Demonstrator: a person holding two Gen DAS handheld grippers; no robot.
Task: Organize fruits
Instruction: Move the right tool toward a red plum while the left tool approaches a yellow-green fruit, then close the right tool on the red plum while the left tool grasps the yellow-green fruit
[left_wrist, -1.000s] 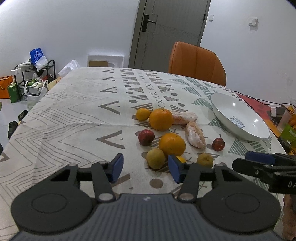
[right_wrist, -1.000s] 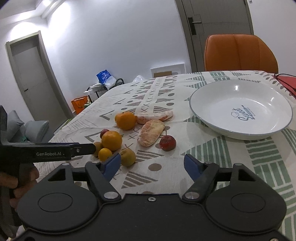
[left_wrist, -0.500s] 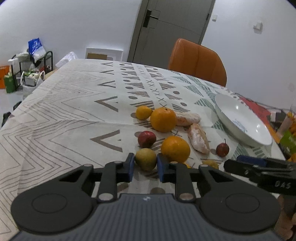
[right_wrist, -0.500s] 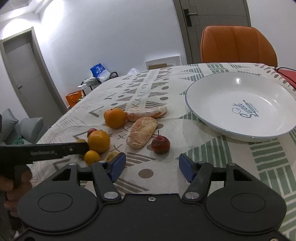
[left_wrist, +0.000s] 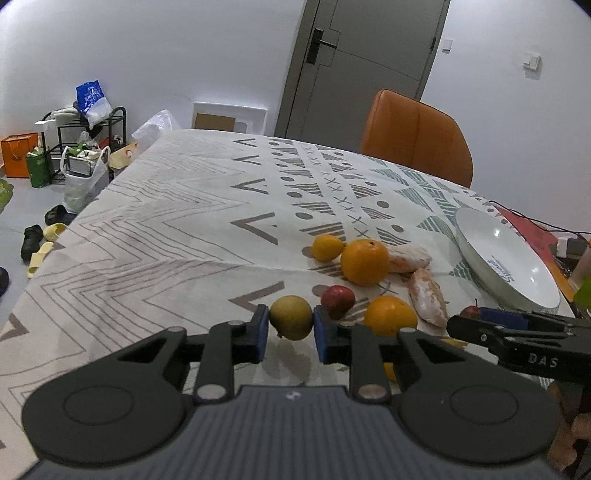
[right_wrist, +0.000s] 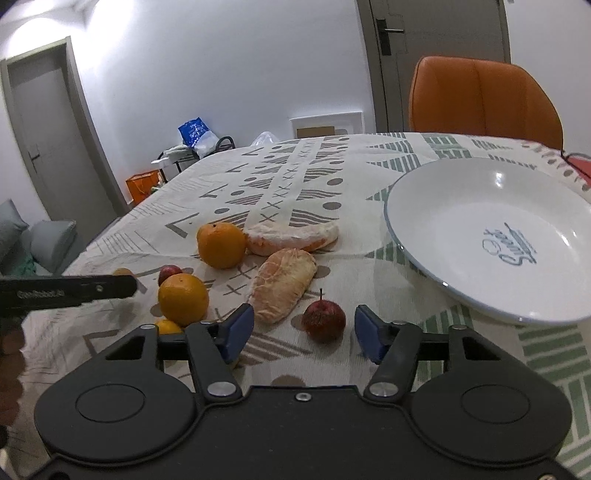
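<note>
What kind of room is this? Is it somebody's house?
Probably a home's dining area: a table under a patterned tablecloth, an orange chair pulled up to it, and slippers and shopping bags on the floor.

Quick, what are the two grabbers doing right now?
Left gripper: shut on the yellow-green fruit.
Right gripper: open, holding nothing, small red fruit between its fingers.

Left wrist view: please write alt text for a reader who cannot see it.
The left gripper is shut on a yellow-green fruit, lifted just above the patterned tablecloth. Beyond it lie two oranges, a red fruit and peeled segments, with an empty white plate to the right.
</note>
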